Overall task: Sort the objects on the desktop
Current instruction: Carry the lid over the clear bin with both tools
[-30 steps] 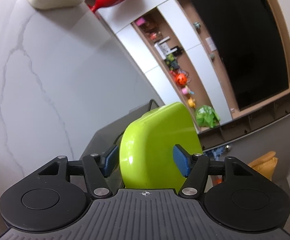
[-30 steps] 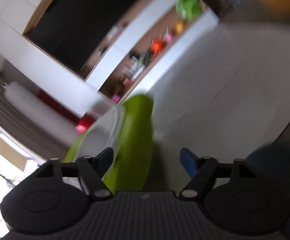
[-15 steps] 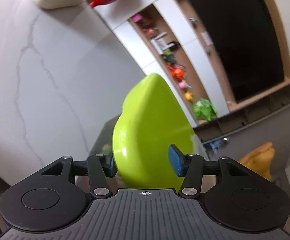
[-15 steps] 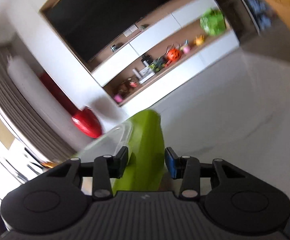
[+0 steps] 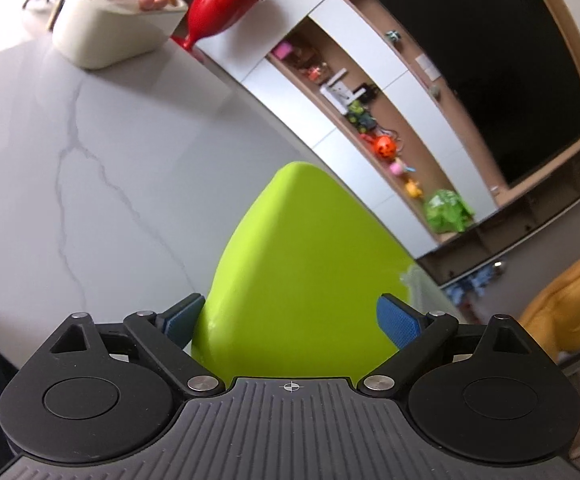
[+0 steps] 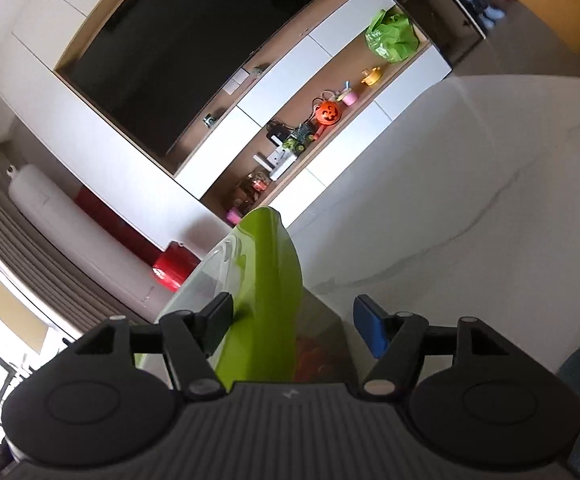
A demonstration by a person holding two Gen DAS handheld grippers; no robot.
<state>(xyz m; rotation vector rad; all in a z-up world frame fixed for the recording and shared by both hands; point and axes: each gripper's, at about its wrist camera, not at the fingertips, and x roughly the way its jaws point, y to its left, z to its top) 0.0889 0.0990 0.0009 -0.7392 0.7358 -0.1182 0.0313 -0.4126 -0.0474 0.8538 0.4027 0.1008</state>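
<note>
Both sets of jaws are spreading wider than they stood half a second back, and the green lid (image 5: 302,280) is now filling more of the left wrist view. That lid is standing on edge between the fingers of the left gripper (image 5: 290,322), its broad green back facing the camera and its long axis rising to a rounded corner that is pointing up and away. The left pads (image 5: 398,322) are opening and are sitting clear of the lid, so that claw is released. In the right wrist view the lid (image 6: 268,292) is appearing edge-on, its clear inner panel facing left; the right gripper (image 6: 292,326) is opening too, its left pad just beside the lid and its blue pad (image 6: 368,330) well apart from it, not clamping.

Beyond, a white marble table (image 5: 90,168) is stretching away, carrying a cream bin (image 5: 110,28) at its far left. Farther off, a shelf wall (image 6: 310,128) with toys and a dark screen (image 6: 194,52) is filling the room.
</note>
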